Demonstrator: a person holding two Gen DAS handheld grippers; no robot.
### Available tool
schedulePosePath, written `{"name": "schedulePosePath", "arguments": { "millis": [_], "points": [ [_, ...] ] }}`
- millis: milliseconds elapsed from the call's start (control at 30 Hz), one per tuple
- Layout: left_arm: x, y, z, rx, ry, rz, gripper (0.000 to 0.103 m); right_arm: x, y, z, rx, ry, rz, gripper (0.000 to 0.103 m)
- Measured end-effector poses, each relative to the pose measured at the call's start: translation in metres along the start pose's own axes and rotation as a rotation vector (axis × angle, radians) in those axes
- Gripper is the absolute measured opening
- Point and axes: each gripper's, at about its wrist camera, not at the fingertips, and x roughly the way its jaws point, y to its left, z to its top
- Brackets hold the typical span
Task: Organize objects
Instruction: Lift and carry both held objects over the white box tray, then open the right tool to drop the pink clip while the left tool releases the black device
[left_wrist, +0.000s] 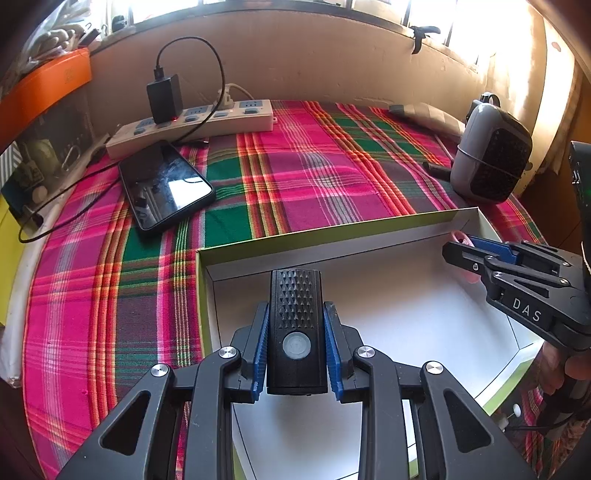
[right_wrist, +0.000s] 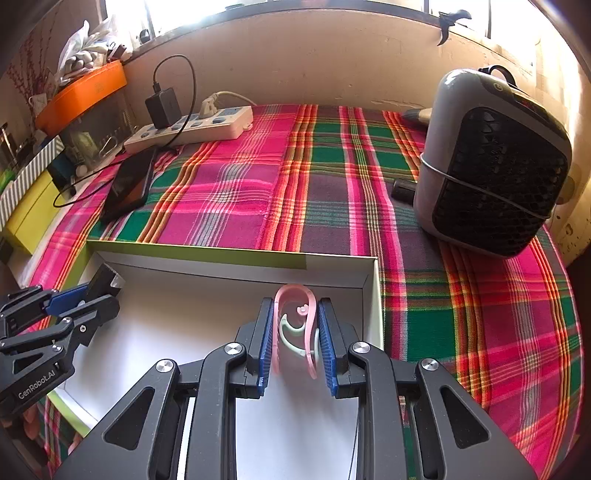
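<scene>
The left gripper (left_wrist: 297, 347) holds a black torch (left_wrist: 296, 325) between its blue fingers (left_wrist: 260, 350). The fingers stand about half open and press on both sides of the torch. The torch has a ribbed top and a round grey button, and it hangs over the near left part of a white box (left_wrist: 406, 302). The box is a shallow tray with a green outer rim and it lies on a table with a plaid cloth (left_wrist: 295, 177) in pink, green and orange.

The right gripper (right_wrist: 295, 339) is closed tight on a pink clip (right_wrist: 295, 321), a thin curved plastic piece with a pale green part inside. The clip is over the far right corner of the box, close to its wall. In the left wrist view the right gripper shows the white letters "DAS" on its side. In the right wrist view the left gripper bears the words "GenRobot.AI".

Beyond the box lie a black phone (left_wrist: 166, 184) and a white power strip (left_wrist: 192, 125) with a black charger (left_wrist: 164, 98) plugged in. A grey fan (right_wrist: 495, 162) stands at the right. An orange box (right_wrist: 83, 96) sits at the far left; its print is too small to read.
</scene>
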Motion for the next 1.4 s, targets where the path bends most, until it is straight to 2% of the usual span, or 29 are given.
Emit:
{"name": "schedulePosePath", "arguments": {
  "millis": [1133,1400],
  "points": [
    [0.0059,-0.0071,-0.0024,0.048,-0.016,0.080,0.025,0.0018,0.0019,0.0025,-0.025,-0.014,-0.019,0.024],
    [0.0056,-0.0066,-0.0024,0.047,-0.015,0.079,0.025,0.0008,0.0071,0.0011,-0.044,-0.016,-0.012,0.039]
  ]
}}
